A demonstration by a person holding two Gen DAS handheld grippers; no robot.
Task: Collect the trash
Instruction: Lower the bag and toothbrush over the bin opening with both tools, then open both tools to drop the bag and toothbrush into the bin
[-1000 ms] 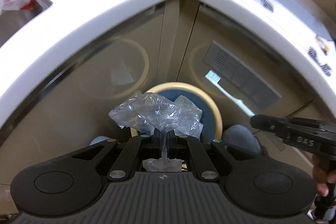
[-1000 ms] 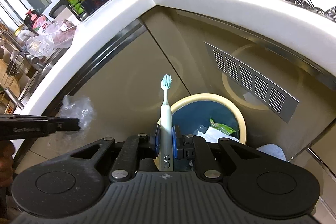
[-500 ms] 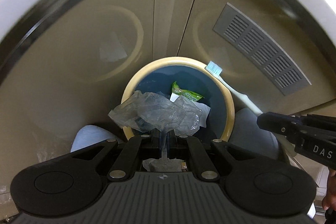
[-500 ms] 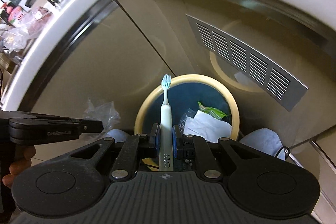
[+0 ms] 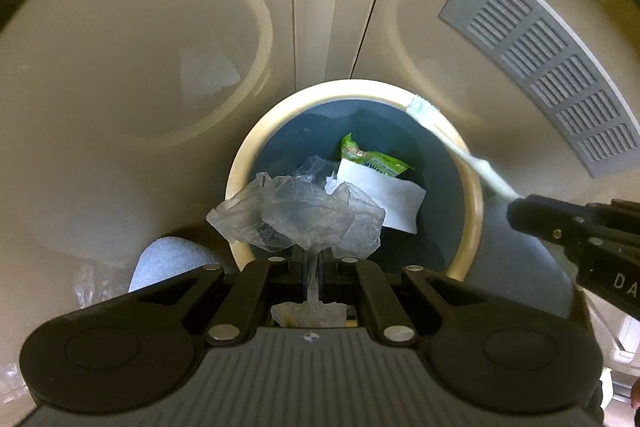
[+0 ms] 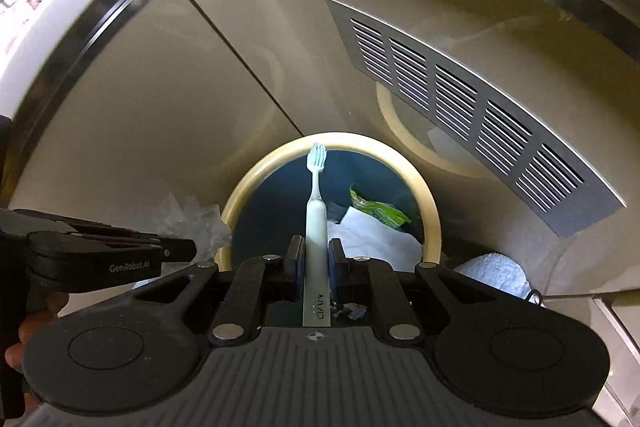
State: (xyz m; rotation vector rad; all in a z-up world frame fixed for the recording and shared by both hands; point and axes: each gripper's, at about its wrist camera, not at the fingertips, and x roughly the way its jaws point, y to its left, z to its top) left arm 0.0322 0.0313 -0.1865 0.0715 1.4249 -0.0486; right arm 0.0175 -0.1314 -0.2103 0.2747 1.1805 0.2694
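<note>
Trash in two pieces hangs over the bin [image 5: 474,211], a round tub with a cream rim and dark blue inside, low in the centre of both views. One piece is a crumpled clear plastic bag [image 5: 296,215], pinched by the left gripper [image 5: 314,273] at the bin's near rim. The other is a pale toothbrush [image 6: 316,223] with light blue bristles, clamped upright at its handle by the right gripper [image 6: 316,269]; the handle lettering is too small to read. Inside the bin lie a green wrapper [image 5: 372,159] and white paper [image 5: 384,197]. "GenRobot.AI" reads on the left gripper's arm, lower left of the right view
</note>
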